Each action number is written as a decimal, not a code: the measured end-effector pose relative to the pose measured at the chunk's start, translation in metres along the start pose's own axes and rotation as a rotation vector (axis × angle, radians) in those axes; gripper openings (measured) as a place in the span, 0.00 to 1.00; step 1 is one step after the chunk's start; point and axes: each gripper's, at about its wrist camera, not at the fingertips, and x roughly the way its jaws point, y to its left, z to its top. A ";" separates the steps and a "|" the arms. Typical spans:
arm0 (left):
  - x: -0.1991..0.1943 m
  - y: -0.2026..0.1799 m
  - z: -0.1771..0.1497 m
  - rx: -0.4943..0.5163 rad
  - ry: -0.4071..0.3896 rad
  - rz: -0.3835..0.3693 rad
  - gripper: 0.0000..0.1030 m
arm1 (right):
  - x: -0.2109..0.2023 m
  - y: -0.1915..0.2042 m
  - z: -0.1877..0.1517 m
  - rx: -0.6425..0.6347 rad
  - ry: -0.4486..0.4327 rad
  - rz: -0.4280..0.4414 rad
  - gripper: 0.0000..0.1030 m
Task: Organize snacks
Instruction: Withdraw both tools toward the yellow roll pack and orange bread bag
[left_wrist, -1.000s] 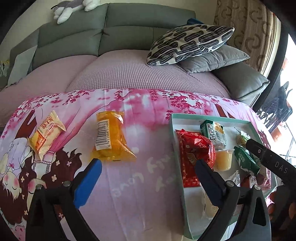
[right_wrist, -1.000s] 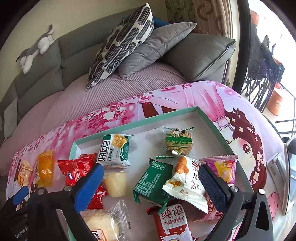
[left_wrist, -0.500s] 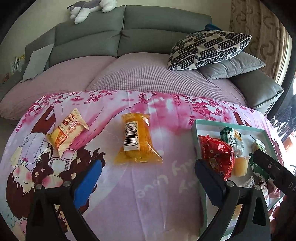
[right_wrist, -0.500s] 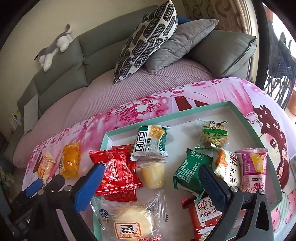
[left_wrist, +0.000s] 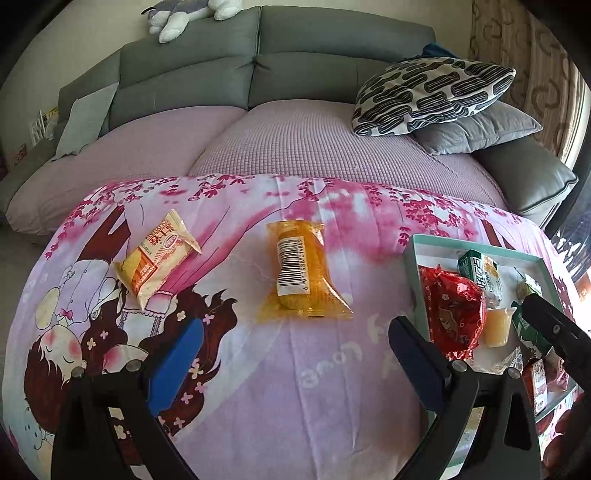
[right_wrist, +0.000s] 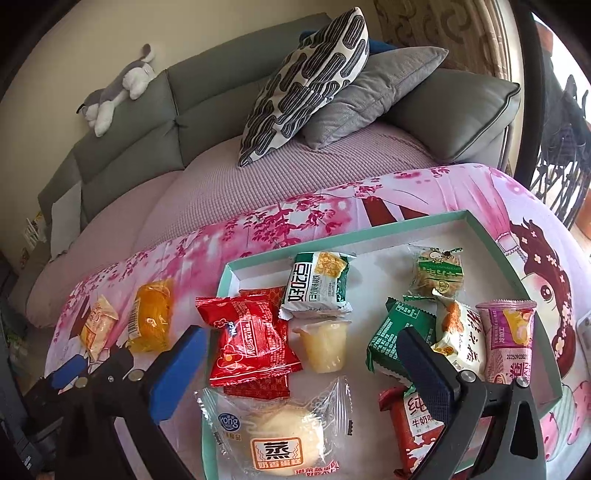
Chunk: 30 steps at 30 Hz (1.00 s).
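Left gripper (left_wrist: 295, 354) hangs low over the pink cartoon-print cloth (left_wrist: 295, 406), its blue-padded jaws spread wide with nothing between them. Dead ahead lies the translucent orange snack packet with the white barcode label (left_wrist: 301, 280), flat on the cloth, long axis running away from the camera, the wider crimped end towards the gripper. Off to its left, well apart, the small yellow-and-white snack packet with red lettering (left_wrist: 157, 264) lies on a slant, its far end tipped to the right. To the right sits the shallow white tray with the mint-green rim (left_wrist: 410, 254), and the glossy red foil packet (left_wrist: 452, 314) is inside it, near the left wall.

Right gripper (right_wrist: 303, 373) is over that tray, jaws just as wide, gripping nothing. Between and below its pads: the red packet, a pale yellow jelly cup (right_wrist: 325, 347) lying on its side, mouth towards the far side of the tray, and a clear-wrapped pale round bun (right_wrist: 280, 439) nearest the camera.
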 end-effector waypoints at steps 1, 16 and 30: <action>0.000 0.004 0.000 -0.004 0.002 0.012 0.97 | -0.001 0.003 0.000 -0.008 -0.004 0.001 1.00; 0.004 0.096 -0.001 -0.163 0.047 0.185 0.97 | 0.007 0.073 -0.015 -0.156 0.023 0.068 1.00; -0.002 0.136 -0.002 -0.255 0.010 0.176 0.97 | 0.006 0.134 -0.039 -0.348 -0.065 0.135 1.00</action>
